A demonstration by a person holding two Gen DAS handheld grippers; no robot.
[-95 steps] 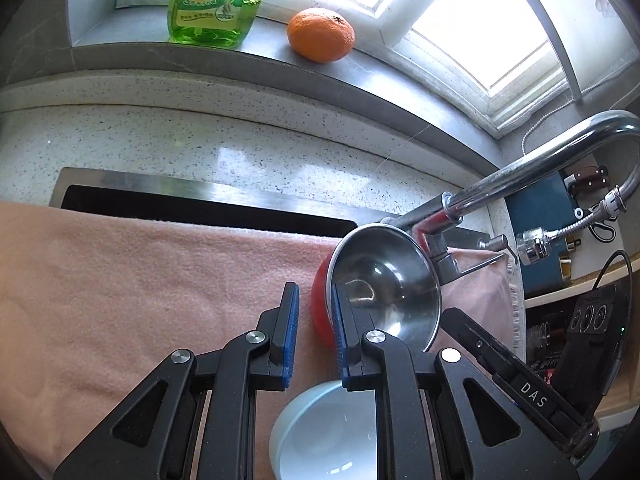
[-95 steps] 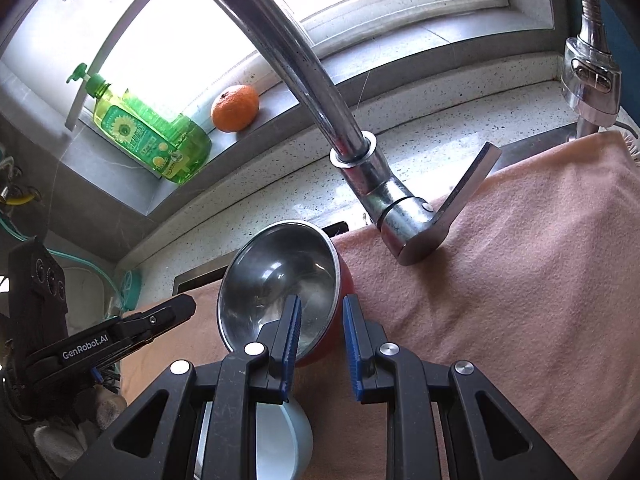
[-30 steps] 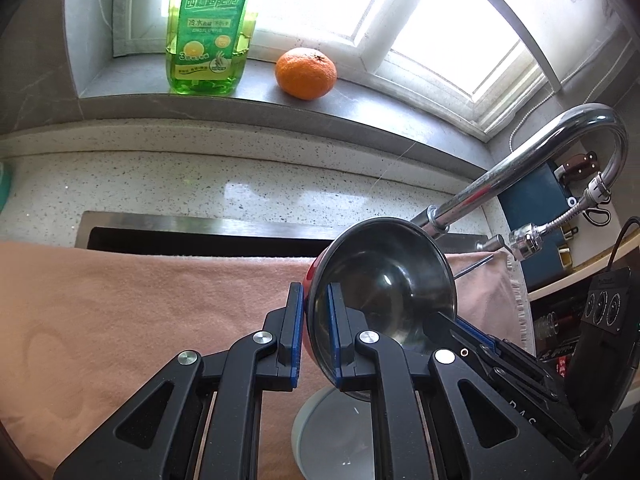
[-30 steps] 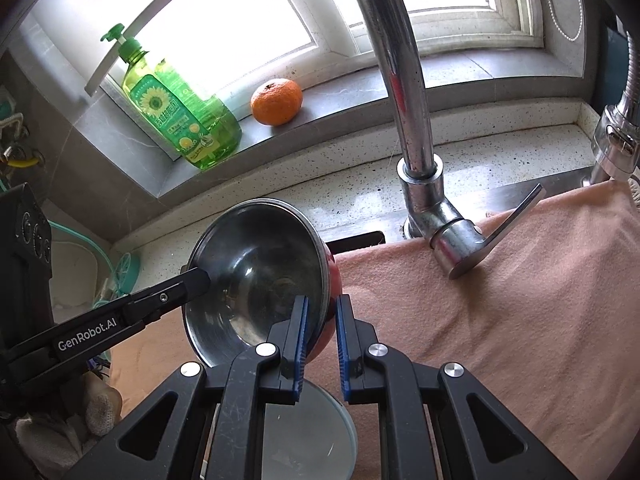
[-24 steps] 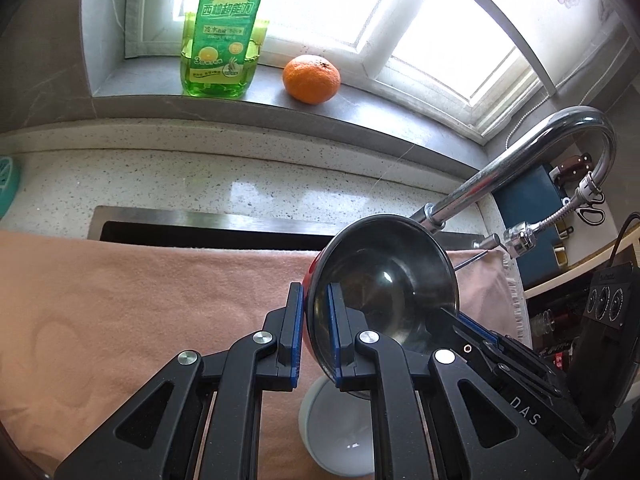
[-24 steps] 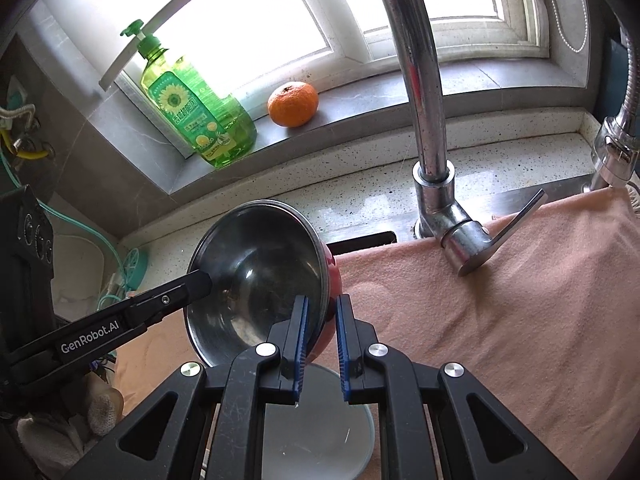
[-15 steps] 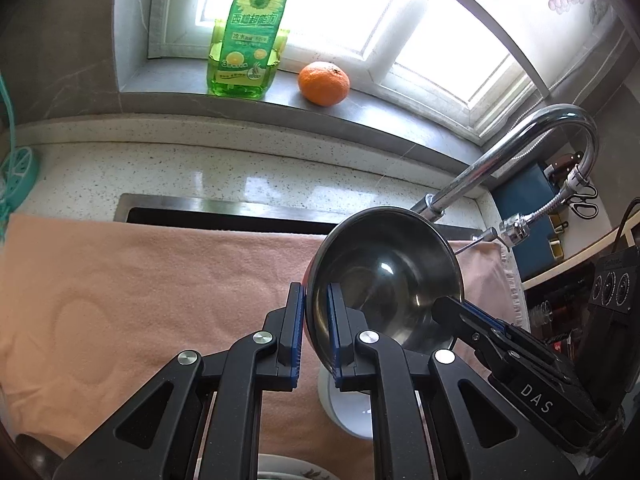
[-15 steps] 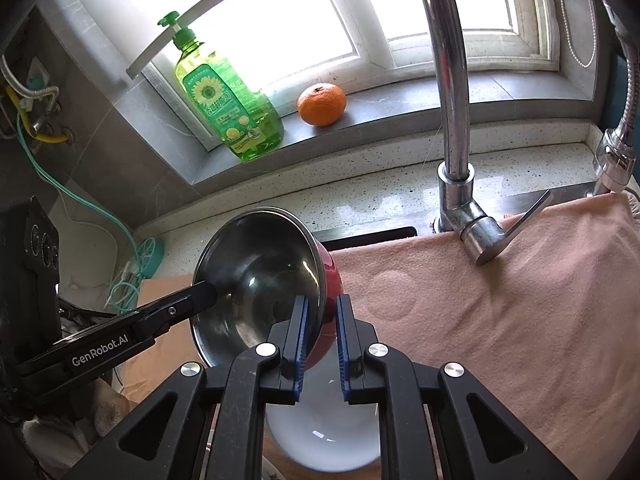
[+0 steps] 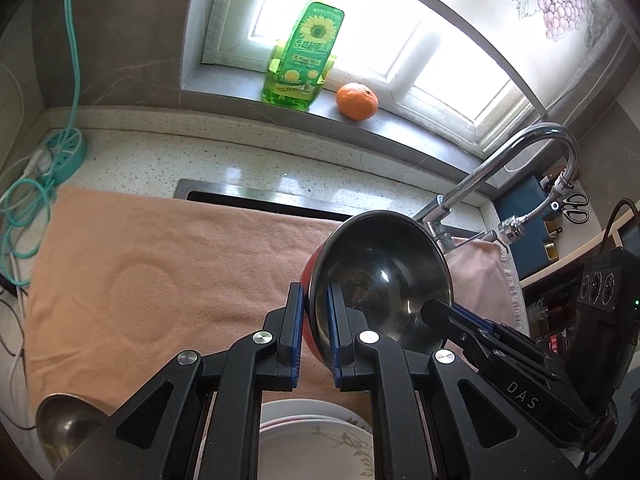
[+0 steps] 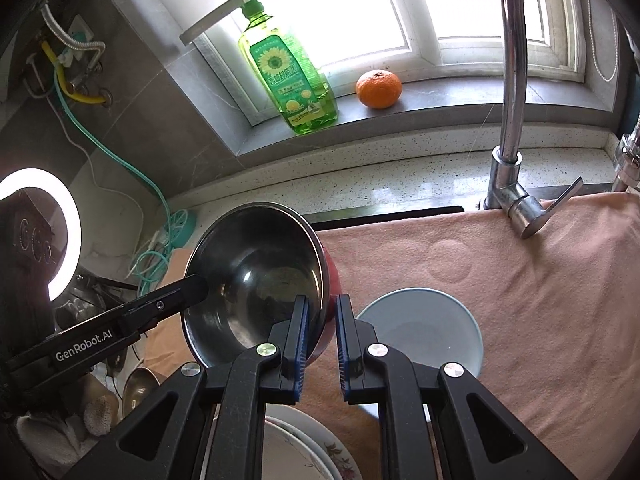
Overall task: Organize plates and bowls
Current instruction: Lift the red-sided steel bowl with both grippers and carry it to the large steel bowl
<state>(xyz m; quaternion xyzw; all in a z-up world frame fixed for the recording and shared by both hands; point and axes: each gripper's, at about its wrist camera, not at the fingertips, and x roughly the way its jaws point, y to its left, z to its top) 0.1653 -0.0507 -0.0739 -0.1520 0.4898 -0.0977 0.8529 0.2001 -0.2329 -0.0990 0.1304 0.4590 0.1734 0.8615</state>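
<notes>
A steel bowl [image 9: 380, 276] with a red outside hangs tilted above the pink towel [image 9: 168, 280], held by both grippers. My left gripper [image 9: 313, 312] is shut on its left rim. My right gripper [image 10: 320, 320] is shut on its right rim, red wall between the pads; the same steel bowl [image 10: 256, 276] fills that view's centre. A pale blue bowl [image 10: 424, 328] rests on the pink towel [image 10: 540, 300] to the right of it. Stacked white flowered plates [image 9: 320, 452] lie below the grippers; the same plates [image 10: 304, 452] show in the right wrist view.
A chrome faucet [image 10: 508, 120] stands at the back right. A green soap bottle [image 9: 304, 64] and an orange [image 9: 357, 101] sit on the windowsill. A small steel bowl [image 9: 64, 428] lies at the towel's near left. Teal cable [image 9: 24, 216] coils on the counter, left.
Both grippers have carried the steel bowl up and back toward me and leftward. The blue bowl has passed from under it to its right, and the plates have come into view.
</notes>
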